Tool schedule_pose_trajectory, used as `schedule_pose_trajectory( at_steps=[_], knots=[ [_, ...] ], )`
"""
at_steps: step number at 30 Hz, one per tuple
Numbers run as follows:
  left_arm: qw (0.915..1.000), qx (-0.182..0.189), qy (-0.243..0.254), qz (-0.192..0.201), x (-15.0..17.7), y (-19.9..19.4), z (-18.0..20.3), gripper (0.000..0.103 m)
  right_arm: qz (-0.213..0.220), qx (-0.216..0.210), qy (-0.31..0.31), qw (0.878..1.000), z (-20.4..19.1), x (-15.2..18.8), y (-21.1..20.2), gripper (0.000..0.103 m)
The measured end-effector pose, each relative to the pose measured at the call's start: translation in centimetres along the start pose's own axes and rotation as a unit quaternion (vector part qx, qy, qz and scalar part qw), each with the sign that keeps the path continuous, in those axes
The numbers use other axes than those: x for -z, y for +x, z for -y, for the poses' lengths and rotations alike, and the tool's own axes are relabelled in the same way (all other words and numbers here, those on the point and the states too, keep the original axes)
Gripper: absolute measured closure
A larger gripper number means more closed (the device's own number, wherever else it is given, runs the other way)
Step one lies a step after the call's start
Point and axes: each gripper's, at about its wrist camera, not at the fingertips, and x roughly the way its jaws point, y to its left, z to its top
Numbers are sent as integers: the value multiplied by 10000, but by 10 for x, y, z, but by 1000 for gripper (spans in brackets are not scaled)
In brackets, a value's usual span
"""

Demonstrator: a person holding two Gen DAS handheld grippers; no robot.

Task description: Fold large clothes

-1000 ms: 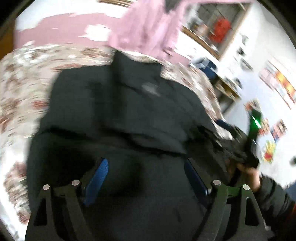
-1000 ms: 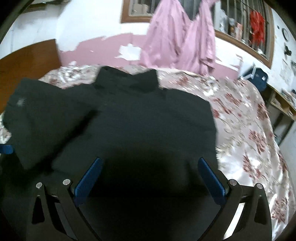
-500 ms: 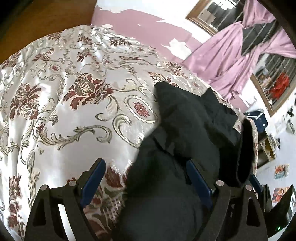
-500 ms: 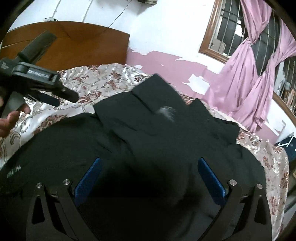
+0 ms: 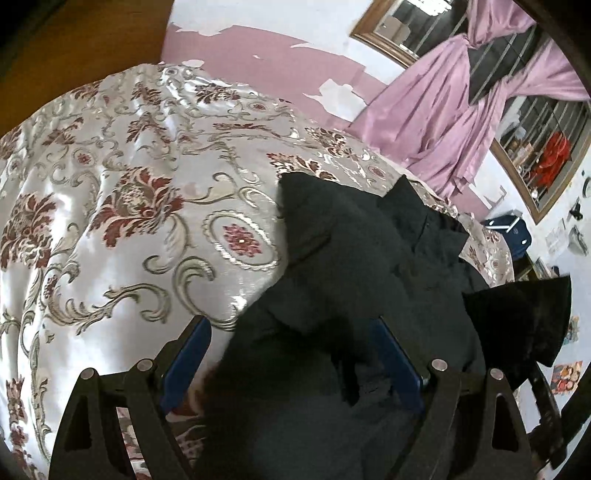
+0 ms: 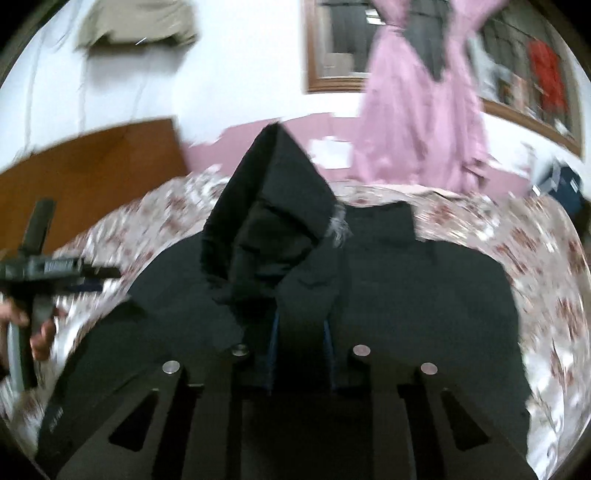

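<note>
The black jacket lies spread on the bed, its collar toward the pink curtain and its body covering most of the near side of the floral bedspread. The right gripper is closing, and a fold of the jacket's fabric already sits between its blue pads, pulled up into a dark peak that rises above the rest of the garment (a sleeve or a front panel, I cannot tell which). The left gripper stands wide open over the jacket's edge, one finger above bare bedspread and the other above black cloth, pressing on nothing.

The bedspread is glossy white satin with red flowers and pale scrolls. Beyond the jacket stands a wooden headboard, then a white wall with a peeling pink band. A framed, barred window sits behind the curtain, with something red hanging in it. A blue box stands past the bed's far corner.

The right wrist view is smeared by motion, so the bedspread's pattern and the beige cloth high on the wall are vague. In it the left gripper and a hand are cut by the frame edge. The jacket's lower hem is hidden beneath both grippers.
</note>
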Motion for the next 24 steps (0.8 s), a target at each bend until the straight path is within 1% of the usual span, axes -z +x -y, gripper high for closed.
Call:
schedule_pose_trajectory(
  at_steps=[3, 7, 9, 10, 11, 12, 13, 15, 17, 19, 21, 23, 24],
  knots=[
    [9998, -88, 189, -27, 1, 5, 13, 15, -93, 286, 464, 9985, 39, 7, -1, 85],
    [9993, -160, 324, -13, 3, 7, 27, 15, -412, 741, 1014, 9912, 89, 26, 4, 85],
    [9988, -166, 445, 101, 2, 4, 35, 15, -568, 913, 1264, 9861, 110, 36, 6, 81],
    [9982, -172, 545, 169, 1, 3, 40, 15, -601, 996, 1398, 9833, 121, 40, 5, 76],
    [9977, -168, 618, 211, 1, 3, 45, 15, -601, 1097, 1459, 9814, 130, 43, 3, 60],
    [9967, -162, 749, 270, 1, 3, 53, 15, -551, 1212, 1466, 9802, 137, 43, 1, 49],
    [9959, -157, 836, 299, 1, 5, 61, 15, -445, 1279, 1435, 9803, 141, 41, -2, 48],
    [9949, -117, 952, 326, 2, 9, 76, 15, -278, 1259, 1338, 9826, 139, 34, -2, 47],
    [9938, -97, 1054, 346, 5, 15, 91, 15, -228, 1170, 1157, 9861, 132, 20, 8, 46],
    [9922, -113, 1205, 306, 9, 25, 106, 15, -407, 1035, 796, 9906, 116, 9, 31, 46],
    [9894, -320, 1403, 167, 15, 39, 119, 15, -628, 913, 518, 9925, 101, 4, 50, 46],
    [9849, -502, 1658, -6, 24, 52, 125, 15, -879, 844, 333, 9920, 89, 4, 67, 46],
    [9803, -627, 1871, -123, 31, 60, 126, 14, -981, 865, 271, 9910, 86, 6, 74, 46]
  ],
)
